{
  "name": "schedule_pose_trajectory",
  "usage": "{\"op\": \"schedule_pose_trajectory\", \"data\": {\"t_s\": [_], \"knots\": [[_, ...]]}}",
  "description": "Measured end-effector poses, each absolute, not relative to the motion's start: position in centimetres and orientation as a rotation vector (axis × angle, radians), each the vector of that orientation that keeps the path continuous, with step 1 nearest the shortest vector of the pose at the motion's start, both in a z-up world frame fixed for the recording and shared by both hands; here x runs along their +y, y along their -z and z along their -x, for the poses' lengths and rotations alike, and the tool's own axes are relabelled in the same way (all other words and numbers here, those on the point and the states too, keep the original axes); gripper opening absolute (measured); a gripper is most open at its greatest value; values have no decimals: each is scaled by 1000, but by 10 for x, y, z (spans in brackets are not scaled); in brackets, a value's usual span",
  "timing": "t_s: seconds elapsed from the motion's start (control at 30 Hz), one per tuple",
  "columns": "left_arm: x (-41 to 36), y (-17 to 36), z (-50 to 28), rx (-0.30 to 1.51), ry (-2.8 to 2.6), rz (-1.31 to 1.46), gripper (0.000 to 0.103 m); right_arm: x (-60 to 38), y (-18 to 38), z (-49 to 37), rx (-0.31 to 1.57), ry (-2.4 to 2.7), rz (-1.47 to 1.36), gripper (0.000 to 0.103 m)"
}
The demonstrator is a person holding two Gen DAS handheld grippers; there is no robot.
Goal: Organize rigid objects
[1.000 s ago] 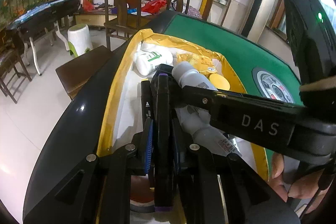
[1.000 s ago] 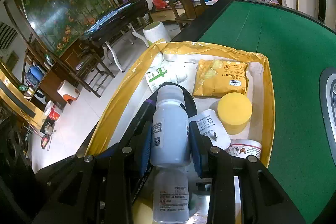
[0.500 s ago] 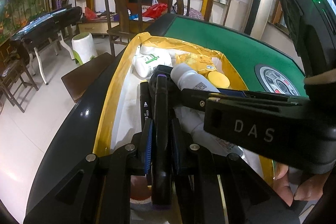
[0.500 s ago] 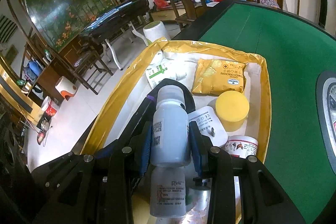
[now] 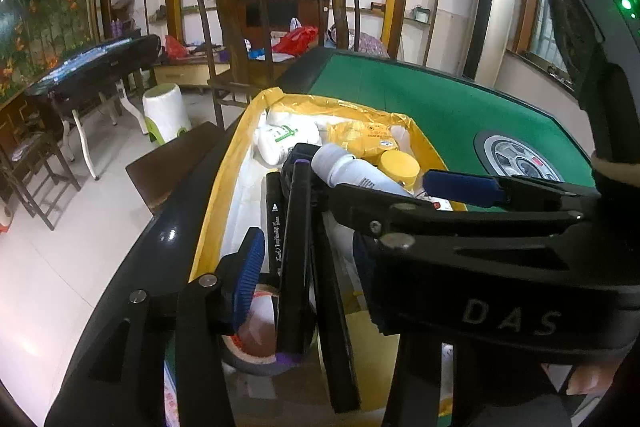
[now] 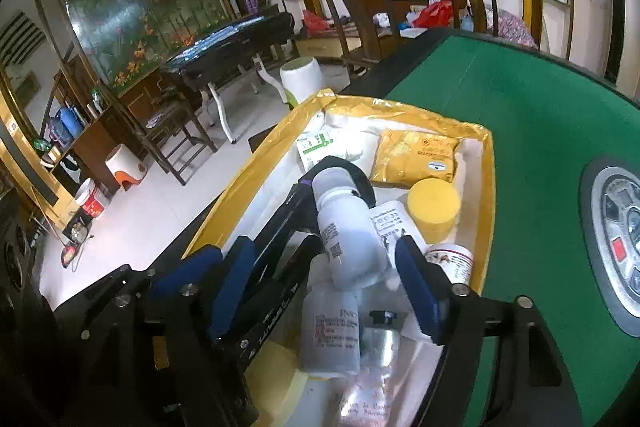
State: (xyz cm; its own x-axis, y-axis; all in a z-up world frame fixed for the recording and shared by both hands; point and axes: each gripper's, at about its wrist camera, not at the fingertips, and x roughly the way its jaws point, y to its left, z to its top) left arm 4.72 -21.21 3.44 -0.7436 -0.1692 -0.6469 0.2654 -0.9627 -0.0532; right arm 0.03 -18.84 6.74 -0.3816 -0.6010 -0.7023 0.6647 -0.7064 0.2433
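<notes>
**Both claws let go over the yellow box**

The left gripper (image 5: 306, 259) and the right gripper (image 6: 324, 275) have just been opening; the black marker (image 5: 294, 247) and the white bottle (image 6: 348, 239) sit loose between the pads, inside the yellow box (image 6: 486, 187). Best to lift straight up, so nothing gets bumped.

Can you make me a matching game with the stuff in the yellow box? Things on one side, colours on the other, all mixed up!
Things:
1. round tub
2. marker pen
3. cracker packet
4. bottle between the right gripper's open pads

Colours:
A. black with purple ends
B. pale grey-white with a small printed label
C. plain yellow, round top
D. yellow-orange with printed writing

Pairs: 1-C, 2-A, 3-D, 4-B
</notes>
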Motion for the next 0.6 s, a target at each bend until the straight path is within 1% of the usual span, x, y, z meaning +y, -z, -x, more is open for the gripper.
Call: {"op": "schedule_pose_trajectory", "data": {"t_s": [0.1,0.2,0.23,0.27,0.33,0.4,0.43,0.47,0.5,0.53,0.57,0.6], "knots": [[-207,-39,-53,189,2728,-963,44,-180,-73,-6,85,2132,-1002,73],[-201,-44,-60,164,2732,-925,44,-169,-79,-13,68,2158,-960,80],[-198,-46,-62,152,2732,-911,46,-164,-81,-15,64,2168,-946,81],[-195,-48,-64,141,2732,-898,53,-158,-82,-18,60,2177,-929,83],[-189,-52,-70,120,2731,-857,60,-145,-85,-24,49,2197,-895,86],[-182,-56,-76,95,2732,-820,60,-131,-86,-29,31,2214,-860,90],[-180,-57,-77,89,2728,-812,60,-124,-86,-32,30,2220,-846,95],[-178,-58,-79,91,2725,-798,64,-114,-86,-36,44,2226,-829,102],[-175,-59,-81,102,2725,-782,68,-107,-85,-40,53,2231,-815,102],[-172,-58,-82,91,2719,-775,79,-95,-84,-44,44,2239,-785,102],[-168,-58,-83,84,2719,-761,84,-89,-84,-46,48,2248,-777,102],[-165,-57,-84,73,2715,-749,84,-77,-83,-50,32,2261,-760,102]]}}
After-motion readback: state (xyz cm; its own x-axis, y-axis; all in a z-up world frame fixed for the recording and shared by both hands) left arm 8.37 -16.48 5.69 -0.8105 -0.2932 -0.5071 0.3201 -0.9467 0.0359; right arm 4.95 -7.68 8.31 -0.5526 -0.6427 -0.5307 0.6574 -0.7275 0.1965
